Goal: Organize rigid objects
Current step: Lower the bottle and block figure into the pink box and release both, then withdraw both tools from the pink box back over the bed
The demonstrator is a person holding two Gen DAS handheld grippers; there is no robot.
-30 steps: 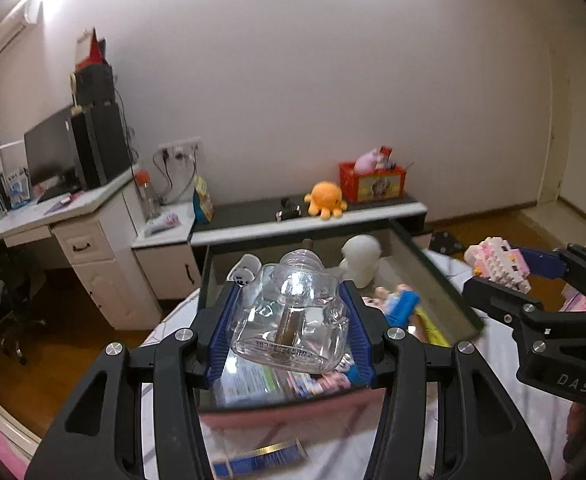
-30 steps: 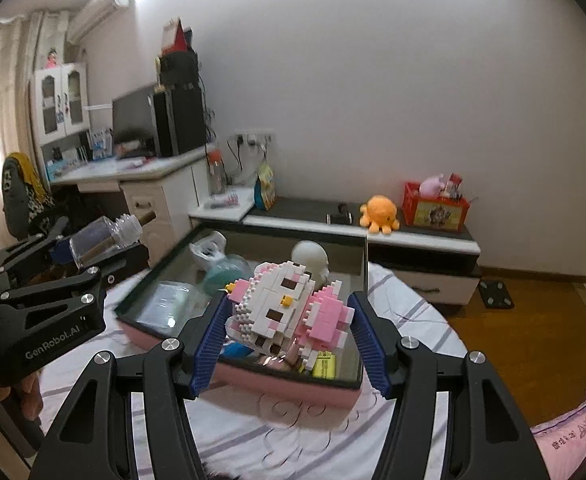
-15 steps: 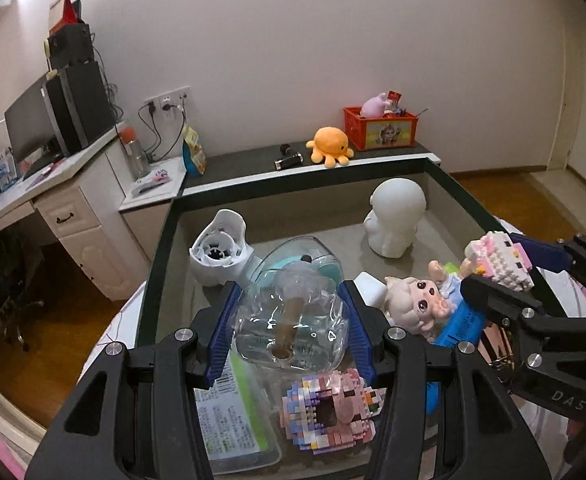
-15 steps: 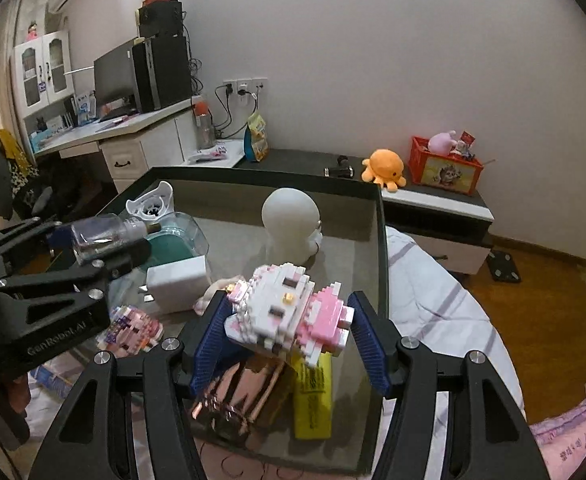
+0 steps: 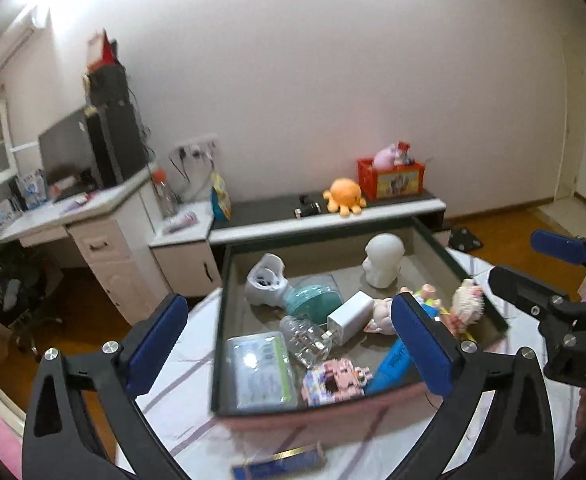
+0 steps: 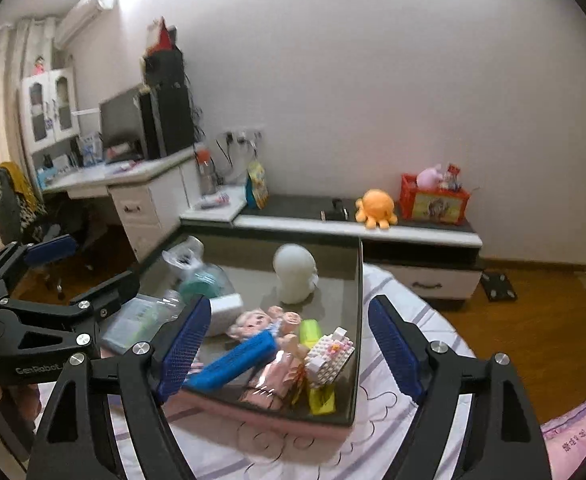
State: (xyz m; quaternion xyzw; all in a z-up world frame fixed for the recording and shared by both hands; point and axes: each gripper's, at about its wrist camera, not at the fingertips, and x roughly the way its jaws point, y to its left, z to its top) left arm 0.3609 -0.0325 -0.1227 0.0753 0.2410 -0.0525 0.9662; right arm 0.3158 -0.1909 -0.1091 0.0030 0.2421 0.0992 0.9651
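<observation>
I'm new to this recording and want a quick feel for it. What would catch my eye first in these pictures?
The tray in the middle of the bed, crowded with small things: a white figurine at its far end, a clear bottle and a blue case nearer the front. Both grippers, left and right, hang over it with jaws opening and nothing gripped. Behind, an orange octopus toy sits on the low cabinet.
</observation>
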